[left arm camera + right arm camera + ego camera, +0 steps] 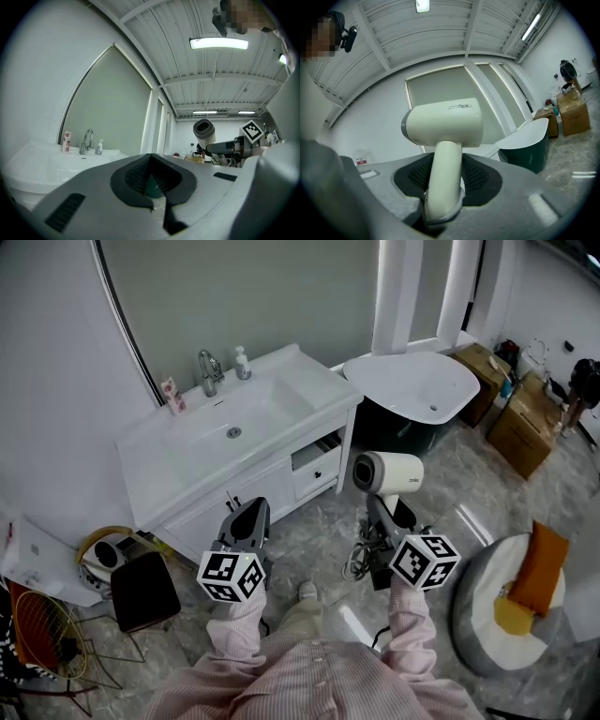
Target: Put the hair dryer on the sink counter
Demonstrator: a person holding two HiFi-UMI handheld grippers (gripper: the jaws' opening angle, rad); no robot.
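A cream hair dryer (389, 472) is held by its handle in my right gripper (380, 513), barrel upward, above the floor in front of the vanity's right end. In the right gripper view the jaws are shut on the hair dryer's (443, 124) handle, at my right gripper (443, 190). The white sink counter (314, 390) lies ahead and to the left, with its basin in the middle. My left gripper (250, 515) hovers before the cabinet doors, shut and holding nothing; the left gripper view shows my left gripper (152, 185) with the counter (33, 161) beyond and the hair dryer (204, 130) at right.
A faucet (208, 371), a soap bottle (243, 363) and a pink tube (172, 396) stand at the counter's back. A drawer (317, 465) is partly open. A white bathtub (422, 385) sits to the right, a black stool (145, 590) at lower left, and a grey seat (497, 615) at right.
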